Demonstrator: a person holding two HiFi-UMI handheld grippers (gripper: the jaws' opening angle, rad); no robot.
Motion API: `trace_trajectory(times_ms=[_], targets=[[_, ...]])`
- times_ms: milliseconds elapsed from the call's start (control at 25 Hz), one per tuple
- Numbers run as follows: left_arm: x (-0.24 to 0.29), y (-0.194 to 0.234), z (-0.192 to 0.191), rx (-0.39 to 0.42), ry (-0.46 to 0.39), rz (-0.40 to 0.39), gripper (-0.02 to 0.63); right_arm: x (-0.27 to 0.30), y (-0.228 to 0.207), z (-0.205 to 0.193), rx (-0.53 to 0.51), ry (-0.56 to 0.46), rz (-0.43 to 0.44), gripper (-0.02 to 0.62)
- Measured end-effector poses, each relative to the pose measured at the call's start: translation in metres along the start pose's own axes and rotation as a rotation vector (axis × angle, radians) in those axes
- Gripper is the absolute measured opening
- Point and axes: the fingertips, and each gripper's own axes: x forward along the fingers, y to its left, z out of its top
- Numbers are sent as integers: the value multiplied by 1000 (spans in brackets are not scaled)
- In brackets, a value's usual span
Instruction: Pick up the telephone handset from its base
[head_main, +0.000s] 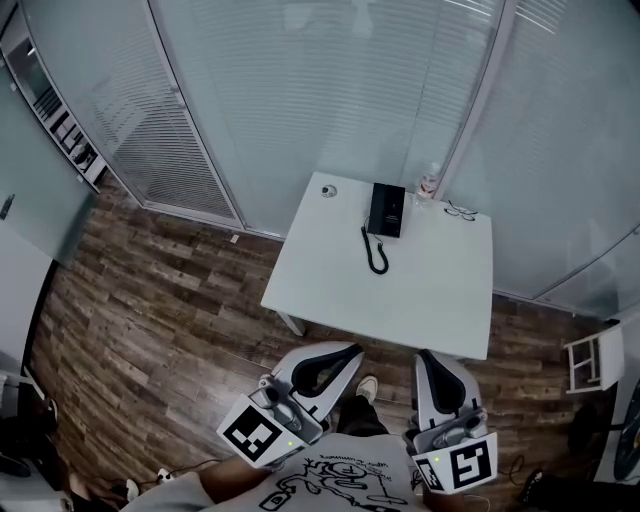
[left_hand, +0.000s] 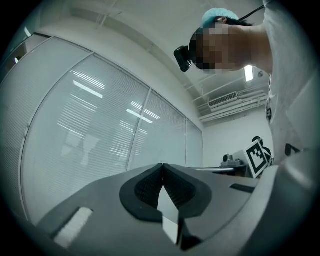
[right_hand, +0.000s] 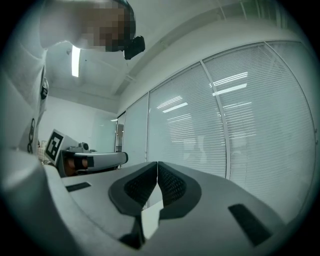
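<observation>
A black telephone (head_main: 386, 210) sits near the far edge of a white table (head_main: 400, 290), its coiled cord (head_main: 376, 252) trailing toward me. The handset cannot be told apart from the base at this distance. My left gripper (head_main: 350, 351) and right gripper (head_main: 428, 356) are held close to my body, short of the table's near edge and pointing toward it. In the left gripper view the left gripper (left_hand: 162, 165) has its jaws meeting with nothing between them. The right gripper (right_hand: 157, 163) looks the same in its own view. Neither gripper view shows the phone.
On the table's far side lie a small round object (head_main: 329, 190), a water bottle (head_main: 428, 184) and a pair of glasses (head_main: 460, 210). Glass walls with blinds enclose the table's corner. A white stool (head_main: 590, 360) stands at the right, and wooden floor (head_main: 170, 310) stretches left.
</observation>
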Motion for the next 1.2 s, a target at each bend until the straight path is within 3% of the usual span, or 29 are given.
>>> trace_trajectory(times_ms=[560,880,1200], targets=[[141,25,-27,13,44,46,2,37,-135,-13,47,-2,30,5],[170,37,-37,11,65,80,2,53,-164,-23,66,9,50,5],[177,77,-42,4,83,111,2,91,-164,-29,66,20,71,5]])
